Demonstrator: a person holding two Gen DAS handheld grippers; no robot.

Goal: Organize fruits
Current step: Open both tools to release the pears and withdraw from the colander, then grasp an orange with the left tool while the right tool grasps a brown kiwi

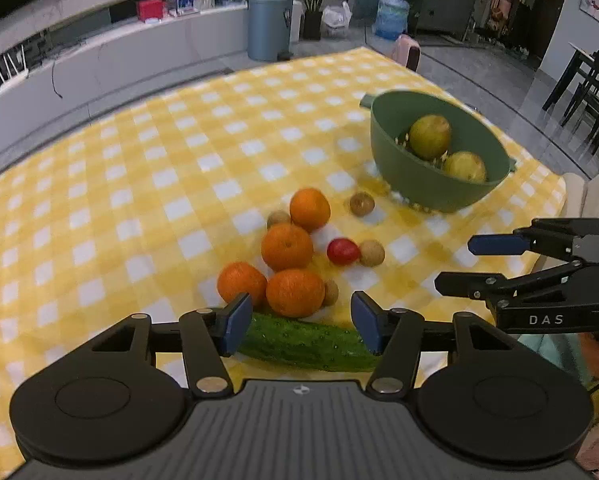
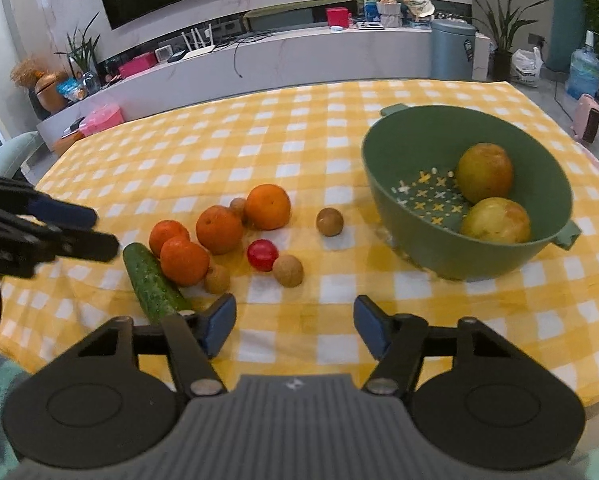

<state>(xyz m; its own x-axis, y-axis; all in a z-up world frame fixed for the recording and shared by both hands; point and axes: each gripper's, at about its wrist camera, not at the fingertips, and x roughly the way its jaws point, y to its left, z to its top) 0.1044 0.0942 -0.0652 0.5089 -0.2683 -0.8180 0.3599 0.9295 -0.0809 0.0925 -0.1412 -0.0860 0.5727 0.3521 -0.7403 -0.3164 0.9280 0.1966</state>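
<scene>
A table draped in a yellow-and-white checked cloth (image 2: 259, 136) carries a green bowl (image 2: 419, 240) at right. Beside it on the cloth lie four oranges (image 2: 219, 229) in a cluster, a cucumber (image 2: 151, 284), a red tomato (image 2: 262, 255) and several small brown fruits (image 2: 329, 221).

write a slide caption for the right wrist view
Open right gripper faces oranges, cucumber and green colander on checked cloth.

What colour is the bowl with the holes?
Green bowl, clearest in the right wrist view.
</scene>
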